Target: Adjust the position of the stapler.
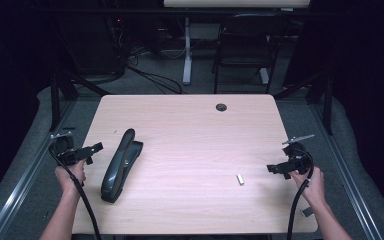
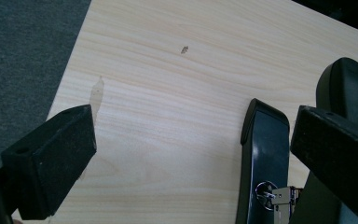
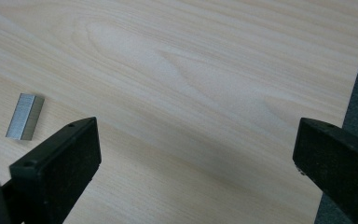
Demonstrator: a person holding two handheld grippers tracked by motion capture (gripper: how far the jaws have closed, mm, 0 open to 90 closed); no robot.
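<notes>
Left tongs [image 1: 96, 148] hover at counter [image 1: 190, 125] left edge, jaws apart, empty. Stapler [image 1: 121, 165] just beside, opened up, long axis near-to-far, far end leaning slightly right. Staple strip [image 1: 240, 179] lies right of centre. Right tongs [image 1: 271, 169] apart, empty. Step: approach. Next, likely: pinch strip, steady stapler.

A light wood desk [image 1: 190, 125] is standing on grey carpet [image 1: 155, 85]; a black chair [image 1: 245, 50] is sitting behind it, with darkness surrounding the room.
</notes>
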